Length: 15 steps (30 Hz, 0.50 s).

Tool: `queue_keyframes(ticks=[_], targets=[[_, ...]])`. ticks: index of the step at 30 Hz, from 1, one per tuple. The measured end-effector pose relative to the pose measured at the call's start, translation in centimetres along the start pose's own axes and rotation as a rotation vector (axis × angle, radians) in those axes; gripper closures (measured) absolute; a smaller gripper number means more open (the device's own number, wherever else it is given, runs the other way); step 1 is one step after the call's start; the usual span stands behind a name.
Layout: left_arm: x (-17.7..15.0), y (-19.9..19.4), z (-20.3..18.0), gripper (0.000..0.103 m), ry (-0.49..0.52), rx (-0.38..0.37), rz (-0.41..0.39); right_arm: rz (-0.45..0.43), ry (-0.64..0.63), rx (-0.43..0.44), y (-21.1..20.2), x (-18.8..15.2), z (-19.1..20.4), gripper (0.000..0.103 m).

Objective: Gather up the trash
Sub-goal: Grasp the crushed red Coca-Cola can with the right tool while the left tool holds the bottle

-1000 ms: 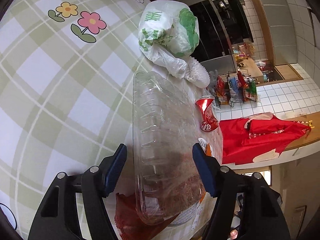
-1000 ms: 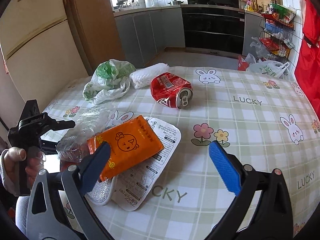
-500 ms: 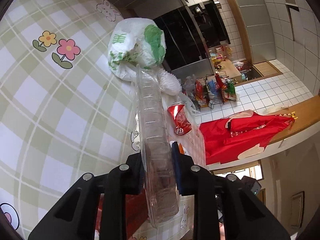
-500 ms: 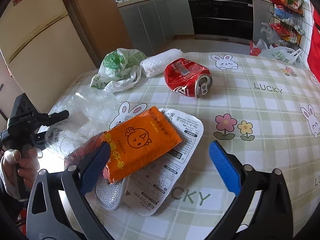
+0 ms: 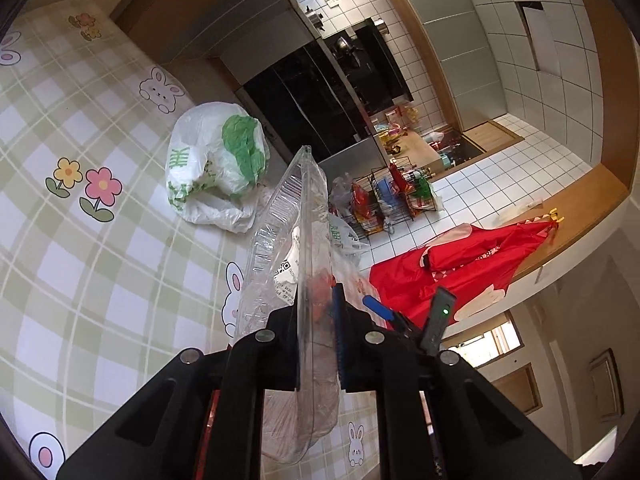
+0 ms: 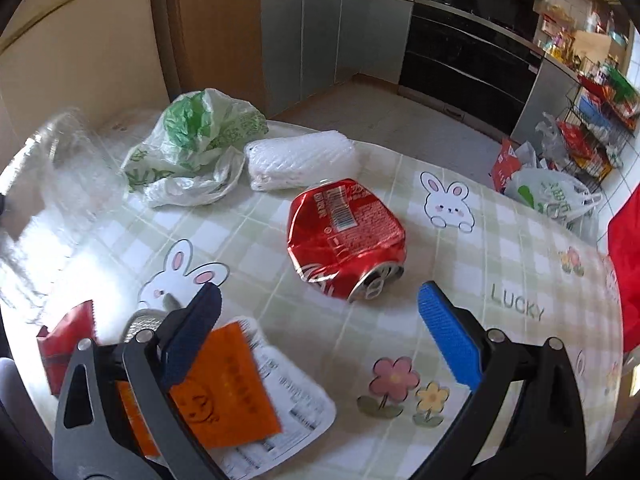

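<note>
Left gripper [image 5: 318, 320]: jaws closing on clear plastic container [image 5: 288, 232], squeezed flat. Right gripper [image 6: 320, 320]: wide, empty, above crushed red can [image 6: 344, 236] on worktop [image 6: 500, 264].

**Changes since the earlier frames**

The left gripper [image 5: 318, 320] jaws, wide apart a second ago, are closing on the clear plastic container [image 5: 288, 248], now squashed flat and raised off the tablecloth [image 5: 80, 240]. In the right wrist view, the crushed red can [image 6: 344, 236] has shifted from 12 o'clock toward centre; the orange packet [image 6: 224, 396] now sits at 7 o'clock.
</note>
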<state>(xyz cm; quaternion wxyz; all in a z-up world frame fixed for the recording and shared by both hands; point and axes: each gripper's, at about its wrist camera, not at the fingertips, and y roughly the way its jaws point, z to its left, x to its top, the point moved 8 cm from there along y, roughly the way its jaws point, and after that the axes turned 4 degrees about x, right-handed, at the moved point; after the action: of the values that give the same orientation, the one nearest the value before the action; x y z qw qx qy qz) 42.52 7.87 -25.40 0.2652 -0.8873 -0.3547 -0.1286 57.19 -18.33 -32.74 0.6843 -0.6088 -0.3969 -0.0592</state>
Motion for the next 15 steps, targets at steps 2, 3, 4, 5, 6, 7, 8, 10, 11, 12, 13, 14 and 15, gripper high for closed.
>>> queue_keyframes(ticks=[2, 3, 4, 5, 6, 7, 8, 10, 11, 12, 13, 14, 15], targets=[[0.5, -0.5, -0.2, 0.091, 0.018, 0.005, -0.018, 0.028, -0.099, -0.033, 1.8, 1.1, -0.1, 0.006], [0.7, -0.8, -0.2, 0.091, 0.028, 0.007, -0.029, 0.041, -0.157, -0.036, 2.5, 1.5, 0.2, 0.006], [0.9, -1.1, -0.2, 0.091, 0.035, 0.007, -0.038, 0.071, -0.211, -0.021, 3.5, 1.7, 0.5, 0.006], [1.1, -1.3, -0.2, 0.091, 0.040, 0.008, -0.045, 0.107, -0.250, -0.026, 4.5, 1.8, 0.6, 0.006], [1.3, -1.5, -0.1, 0.091, 0.044, 0.011, -0.051, 0.143, -0.270, -0.022, 5.4, 1.9, 0.5, 0.006], [1.4, -1.7, 0.0, 0.091, 0.047, 0.015, -0.056, 0.175, -0.283, -0.007, 6.2, 1.9, 0.5, 0.006], [1.5, -1.9, 0.1, 0.091, 0.048, 0.020, -0.061, 0.189, -0.293, -0.006, 6.7, 2.0, 0.3, 0.006], [1.7, -2.2, 0.7, 0.091, 0.043, 0.028, -0.064, 0.219, -0.308, 0.011, 7.8, 2.2, 0.0, 0.006], [1.7, -2.3, 1.0, 0.091, 0.038, 0.031, -0.063, 0.234, -0.311, 0.007, 8.4, 2.3, -0.2, 0.006], [1.7, -2.3, 1.3, 0.091, 0.033, 0.036, -0.064, 0.249, -0.312, -0.007, 9.0, 2.3, -0.6, 0.006], [1.7, -2.5, 1.6, 0.091, 0.029, 0.039, -0.066, 0.259, -0.308, -0.011, 9.5, 2.3, -0.8, 0.006], [1.8, -2.5, 1.9, 0.091, 0.024, 0.043, -0.069, 0.268, -0.298, -0.010, 9.9, 2.3, -1.0, 0.006], [1.8, -2.5, 2.3, 0.091, 0.018, 0.047, -0.070, 0.279, -0.286, -0.006, 10.3, 2.2, -1.2, 0.006]])
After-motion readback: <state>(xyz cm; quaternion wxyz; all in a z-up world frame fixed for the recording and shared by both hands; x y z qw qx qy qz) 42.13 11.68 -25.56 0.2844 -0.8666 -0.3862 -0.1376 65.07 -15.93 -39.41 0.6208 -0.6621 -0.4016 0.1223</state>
